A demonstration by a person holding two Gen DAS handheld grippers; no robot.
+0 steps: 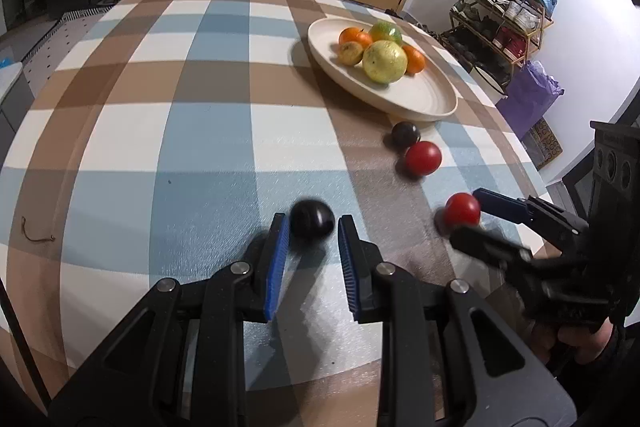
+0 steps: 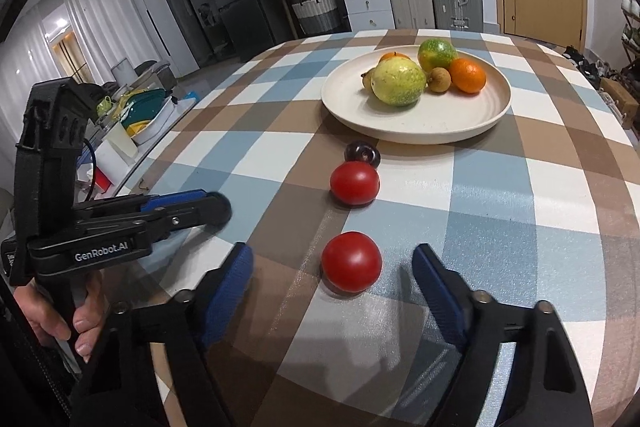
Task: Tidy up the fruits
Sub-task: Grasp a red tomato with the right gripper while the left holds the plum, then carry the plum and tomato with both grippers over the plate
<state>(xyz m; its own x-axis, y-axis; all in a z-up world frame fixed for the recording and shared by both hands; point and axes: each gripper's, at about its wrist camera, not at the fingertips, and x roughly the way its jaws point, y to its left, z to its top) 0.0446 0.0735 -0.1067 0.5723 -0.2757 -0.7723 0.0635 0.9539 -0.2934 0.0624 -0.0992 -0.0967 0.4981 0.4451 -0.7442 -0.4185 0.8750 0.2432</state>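
My left gripper [image 1: 313, 221] is shut on a small dark plum [image 1: 312, 227], pinched between its blue fingertips just over the checked tablecloth. In the right wrist view that gripper [image 2: 212, 205] shows at the left with its fingers close together. My right gripper [image 2: 332, 251] stands open around a red tomato [image 2: 351, 261] that rests on the cloth, with a gap on each side. From the left wrist view the same tomato [image 1: 462, 209] lies between the right gripper's [image 1: 478, 219] fingers. A second tomato [image 2: 355, 183] and another dark plum [image 2: 362, 151] lie just before the cream plate [image 2: 420, 133].
The plate [image 1: 424, 109] holds a yellow-green fruit [image 1: 385, 61], oranges, a green fruit and a small brown one. A person's hand [image 2: 80, 323] grips the left tool. Beyond the table's right edge stand a shoe rack [image 1: 500, 23] and a purple bag [image 1: 528, 99].
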